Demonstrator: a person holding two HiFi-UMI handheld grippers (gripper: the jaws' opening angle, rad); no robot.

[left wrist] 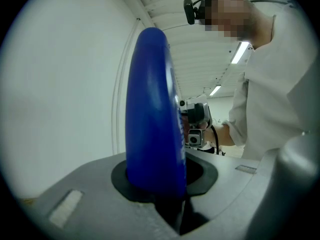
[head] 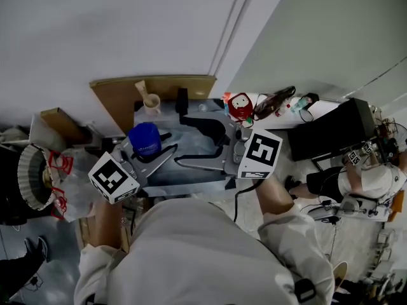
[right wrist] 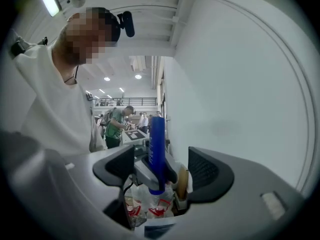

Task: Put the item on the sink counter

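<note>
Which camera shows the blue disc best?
The head view: it shows the blue disc face-on, round and whole, clamped in the left gripper. The left gripper view is very close and shows it only edge-on, its bottom sunk between the jaws. The right gripper view shows it small and edge-on.

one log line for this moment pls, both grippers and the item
left gripper: shut on blue round flat item | right gripper: open, empty | item: not yet set down
</note>
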